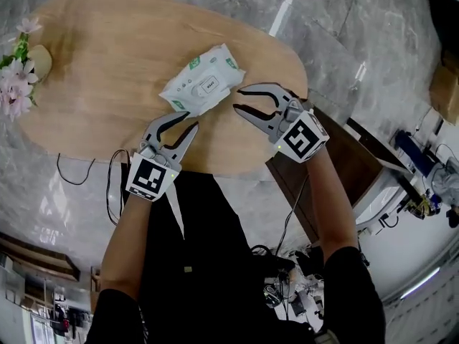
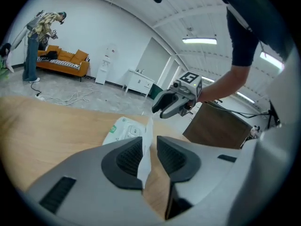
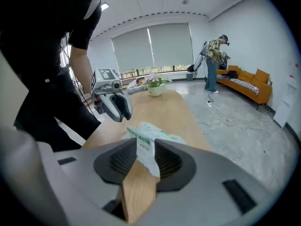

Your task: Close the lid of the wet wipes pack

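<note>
The wipes pack (image 1: 203, 83), a soft, crinkled white pouch with green print and a smooth rounded lid (image 1: 208, 86), lies flat near the front edge of the oval wooden table (image 1: 107, 63). I can't tell whether the lid is fully down. My left gripper (image 1: 191, 122) stands narrowly apart at the pack's near corner. My right gripper (image 1: 237, 99) gapes wide just beside its end. Neither is clamped on it.

Your right gripper (image 3: 146, 145): jaws apart, wet wipes pack (image 3: 151, 134) showing in gap, pads not pressing it. Pack lies on wooden table (image 3: 167, 108). Your left gripper (image 3: 120, 109) hovers just beyond pack. Flower pot (image 3: 154, 87) at table's far end.
</note>
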The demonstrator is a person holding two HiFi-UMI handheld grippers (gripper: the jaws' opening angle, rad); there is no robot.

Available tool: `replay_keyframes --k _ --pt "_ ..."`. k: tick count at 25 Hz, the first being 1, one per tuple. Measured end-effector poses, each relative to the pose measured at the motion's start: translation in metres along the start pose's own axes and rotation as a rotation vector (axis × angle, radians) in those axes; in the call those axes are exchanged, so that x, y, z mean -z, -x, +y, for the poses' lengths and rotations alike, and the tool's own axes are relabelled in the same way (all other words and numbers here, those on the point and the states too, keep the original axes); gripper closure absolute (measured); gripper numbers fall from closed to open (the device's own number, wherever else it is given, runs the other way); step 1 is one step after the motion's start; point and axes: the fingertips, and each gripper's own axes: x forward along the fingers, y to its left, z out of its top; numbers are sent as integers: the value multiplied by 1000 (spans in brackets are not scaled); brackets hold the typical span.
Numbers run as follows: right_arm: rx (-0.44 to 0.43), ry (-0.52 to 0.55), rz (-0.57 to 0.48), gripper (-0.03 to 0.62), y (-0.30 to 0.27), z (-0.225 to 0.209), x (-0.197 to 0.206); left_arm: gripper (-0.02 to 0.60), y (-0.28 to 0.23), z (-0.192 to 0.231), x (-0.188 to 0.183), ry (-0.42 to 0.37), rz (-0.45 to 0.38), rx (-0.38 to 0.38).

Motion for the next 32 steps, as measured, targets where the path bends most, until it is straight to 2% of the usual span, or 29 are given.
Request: replay_keyframes --k 8,13,20,32 --pt "-17 77 4 476 -11 -6 -7 476 -10 2 5 -14 -10 -43" --pt "-28 97 4 505 -18 -7 -12 482 -11 7 5 -20 -7 -61" --pt "-13 92 6 522 -25 -13 -14 483 -11 19 2 -28 -3 -72" --pt "76 8 50 534 -51 -37 -6 491 -17 54 7 -2 38 -163"
